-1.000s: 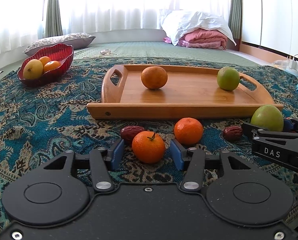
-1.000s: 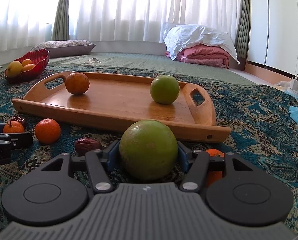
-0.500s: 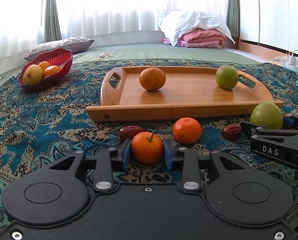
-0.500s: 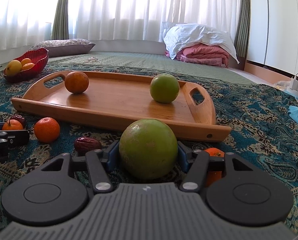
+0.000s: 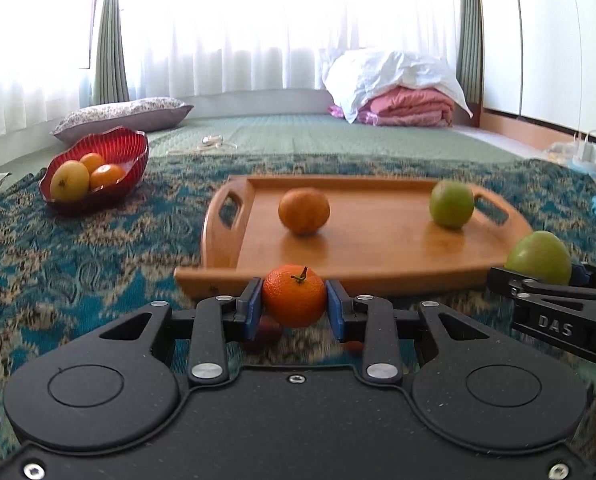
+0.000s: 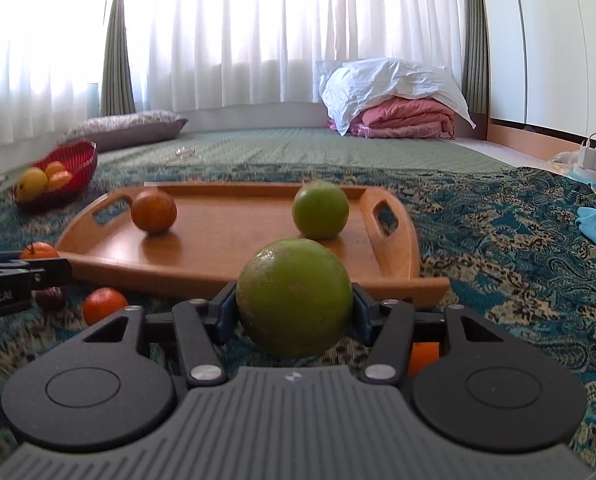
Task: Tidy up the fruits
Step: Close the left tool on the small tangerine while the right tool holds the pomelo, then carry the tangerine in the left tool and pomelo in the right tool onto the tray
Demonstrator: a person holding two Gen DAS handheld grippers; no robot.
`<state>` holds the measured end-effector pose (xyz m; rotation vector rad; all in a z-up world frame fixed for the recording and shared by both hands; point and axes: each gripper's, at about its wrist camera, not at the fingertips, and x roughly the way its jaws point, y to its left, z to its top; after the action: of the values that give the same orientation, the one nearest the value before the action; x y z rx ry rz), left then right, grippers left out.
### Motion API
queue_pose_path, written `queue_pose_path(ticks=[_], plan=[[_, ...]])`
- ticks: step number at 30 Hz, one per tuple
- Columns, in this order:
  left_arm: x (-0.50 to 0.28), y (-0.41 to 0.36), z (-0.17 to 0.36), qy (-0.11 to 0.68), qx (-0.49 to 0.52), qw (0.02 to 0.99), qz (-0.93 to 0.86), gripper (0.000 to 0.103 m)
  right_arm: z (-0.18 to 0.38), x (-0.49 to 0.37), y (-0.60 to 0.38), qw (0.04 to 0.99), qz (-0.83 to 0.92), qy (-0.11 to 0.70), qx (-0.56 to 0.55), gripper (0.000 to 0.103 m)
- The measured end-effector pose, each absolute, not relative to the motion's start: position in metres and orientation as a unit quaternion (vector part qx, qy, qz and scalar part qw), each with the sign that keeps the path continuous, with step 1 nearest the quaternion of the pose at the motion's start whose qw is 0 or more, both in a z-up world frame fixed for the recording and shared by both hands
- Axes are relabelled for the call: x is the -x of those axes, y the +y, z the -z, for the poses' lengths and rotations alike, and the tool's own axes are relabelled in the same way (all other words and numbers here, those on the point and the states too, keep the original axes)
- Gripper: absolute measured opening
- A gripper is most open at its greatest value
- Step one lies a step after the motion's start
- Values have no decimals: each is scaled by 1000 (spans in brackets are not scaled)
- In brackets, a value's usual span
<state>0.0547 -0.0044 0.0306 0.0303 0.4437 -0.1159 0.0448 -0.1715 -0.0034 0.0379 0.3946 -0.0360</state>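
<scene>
left hand-held gripper clamps a tangerine, right hand-held gripper grips green fruit, prob. both lifted.

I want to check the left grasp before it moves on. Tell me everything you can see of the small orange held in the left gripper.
The small orange is round, bright orange, with dimpled skin and a short brown-green stem on top, so it sits upright. The left gripper is shut on it, one blue pad pressing each side. It appears lifted off the patterned cloth, in front of the wooden tray's near edge, touching only the pads.
</scene>
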Motion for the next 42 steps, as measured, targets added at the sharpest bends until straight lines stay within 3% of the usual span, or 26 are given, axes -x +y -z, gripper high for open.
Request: queue_pose_path(ticks=[10,25,42], plan=[[-105,-5,-53,240,10,968,71,32,-27,-91,-179,977,36,204,-39,59],[-184,-8,-29,322,38,941,99,32,-10,-160,-195,952,48,299,-50,59],[-234,-15,-23,343,47,933,95,32,-12,-199,-206,948,61,307,-50,59]])
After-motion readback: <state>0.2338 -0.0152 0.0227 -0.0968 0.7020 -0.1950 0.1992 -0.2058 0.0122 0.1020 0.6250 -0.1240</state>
